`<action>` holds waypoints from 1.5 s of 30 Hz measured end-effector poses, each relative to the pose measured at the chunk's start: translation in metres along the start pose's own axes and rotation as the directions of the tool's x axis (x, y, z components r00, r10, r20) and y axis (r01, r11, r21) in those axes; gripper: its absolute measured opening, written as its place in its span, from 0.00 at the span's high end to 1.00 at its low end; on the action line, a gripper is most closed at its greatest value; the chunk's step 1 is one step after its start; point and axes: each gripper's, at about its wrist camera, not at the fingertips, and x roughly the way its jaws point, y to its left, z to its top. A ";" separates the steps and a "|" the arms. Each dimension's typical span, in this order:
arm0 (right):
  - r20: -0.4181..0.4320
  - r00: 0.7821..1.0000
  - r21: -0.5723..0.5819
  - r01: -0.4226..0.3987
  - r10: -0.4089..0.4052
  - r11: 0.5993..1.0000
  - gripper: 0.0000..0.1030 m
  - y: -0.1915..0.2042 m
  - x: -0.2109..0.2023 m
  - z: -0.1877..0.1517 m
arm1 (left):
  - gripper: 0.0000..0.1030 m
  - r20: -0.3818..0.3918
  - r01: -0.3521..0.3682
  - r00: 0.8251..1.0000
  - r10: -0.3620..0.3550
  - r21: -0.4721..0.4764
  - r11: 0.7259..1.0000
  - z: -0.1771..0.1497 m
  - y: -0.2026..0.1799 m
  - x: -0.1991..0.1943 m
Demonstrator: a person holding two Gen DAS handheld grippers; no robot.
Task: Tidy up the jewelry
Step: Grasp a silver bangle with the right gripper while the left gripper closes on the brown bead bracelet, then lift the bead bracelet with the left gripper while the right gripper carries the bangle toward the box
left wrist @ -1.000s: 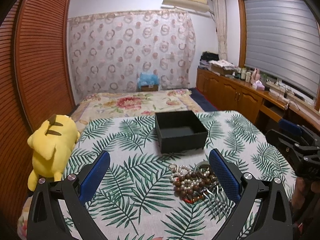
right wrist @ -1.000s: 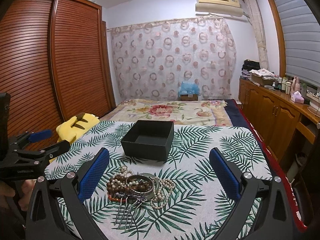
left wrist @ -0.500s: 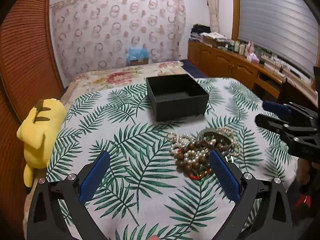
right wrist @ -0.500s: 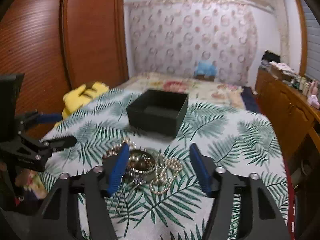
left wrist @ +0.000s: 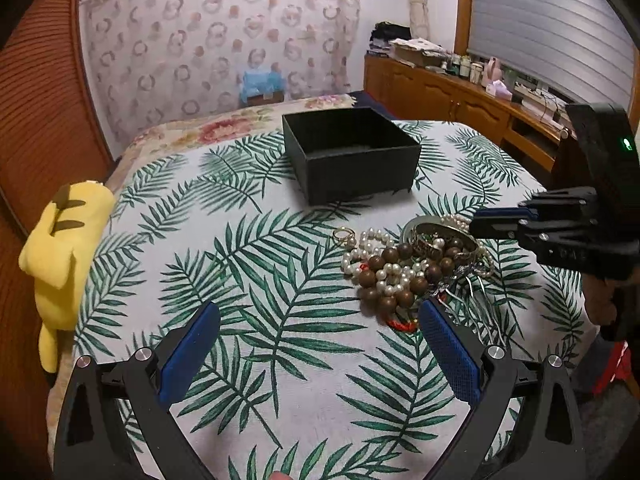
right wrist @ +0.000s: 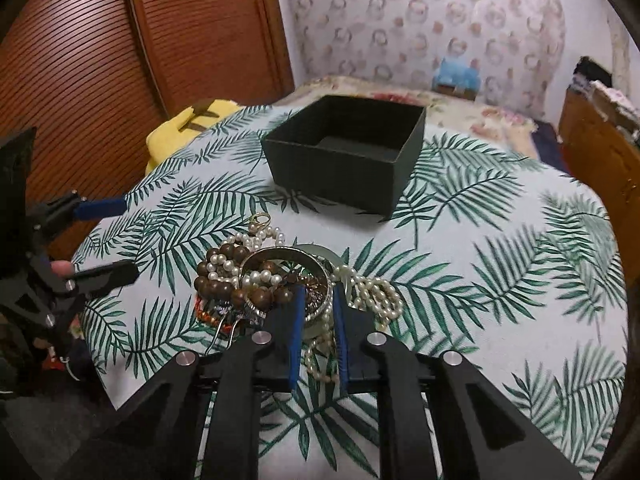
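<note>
On the worktop [left wrist: 280,360] an open box [left wrist: 352,156] sits toward the far side, with a heap of jewelry [left wrist: 412,264] nearer, in front of it and apart from it. A plush toy [left wrist: 64,236] lies at the worktop's left edge. The right hand-held gripper [right wrist: 318,304] reaches over the heap's near side, its fingers either side of a bangle [right wrist: 288,260]. The left hand-held gripper [left wrist: 320,336] hangs over the worktop, left of the heap. A bed [left wrist: 224,128] lies behind.

Light: dim, warm and even; source not seen
Shadows: soft, under the black box [left wrist: 352,156]
Edges: strongly bent, dark corners
Focus: right wrist view slightly blurred, curtain [right wrist: 432,20] smeared
</note>
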 end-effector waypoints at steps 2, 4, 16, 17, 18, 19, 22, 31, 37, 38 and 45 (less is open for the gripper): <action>-0.022 1.000 -0.003 -0.007 0.007 1.000 0.85 -0.001 0.007 0.004 | 0.07 -0.003 0.003 1.000 -0.003 0.002 1.000 -0.001 0.001 0.003; -0.043 0.999 -0.005 -0.009 0.009 1.000 0.85 -0.003 0.013 0.006 | 0.07 -0.004 -0.009 1.000 0.009 0.003 1.000 -0.001 0.003 0.007; -0.123 0.992 -0.015 -0.027 0.025 1.000 0.85 -0.016 0.034 0.021 | 0.07 0.010 0.097 0.995 -0.097 -0.028 0.995 0.009 0.012 0.023; -0.127 0.992 -0.021 -0.028 0.025 0.999 0.85 -0.015 0.035 0.022 | 0.07 0.010 0.106 0.994 -0.106 -0.026 0.994 0.010 0.012 0.025; -0.139 0.990 -0.035 -0.030 0.025 0.999 0.88 -0.014 0.037 0.022 | 0.07 0.009 0.121 0.993 -0.121 -0.022 0.992 0.010 0.011 0.026; -0.145 0.989 -0.047 -0.034 0.027 0.998 0.89 -0.013 0.038 0.022 | 0.07 0.007 0.128 0.992 -0.128 -0.020 0.992 0.011 0.010 0.028; -0.159 0.987 -0.075 -0.043 0.031 0.996 0.94 -0.009 0.040 0.027 | 0.19 0.000 0.148 0.989 -0.148 -0.010 0.989 0.012 0.008 0.034; -0.051 0.999 -0.105 -0.003 -0.003 0.995 0.97 -0.007 0.014 0.033 | 0.64 -0.052 0.214 0.975 -0.214 -0.008 0.977 0.009 -0.001 0.048; 0.015 1.000 -0.096 0.024 -0.023 0.995 0.96 -0.012 -0.007 0.037 | 0.73 -0.068 0.241 0.968 -0.241 -0.017 0.970 0.009 -0.001 0.056; 0.021 0.999 -0.096 0.027 -0.025 0.995 0.96 -0.012 -0.008 0.038 | 0.74 -0.069 0.241 0.968 -0.242 -0.015 0.970 0.010 -0.002 0.057; 0.042 0.999 -0.082 0.018 -0.015 0.996 0.96 -0.010 -0.015 0.036 | 0.83 -0.078 0.243 0.967 -0.244 -0.026 0.970 0.016 -0.001 0.065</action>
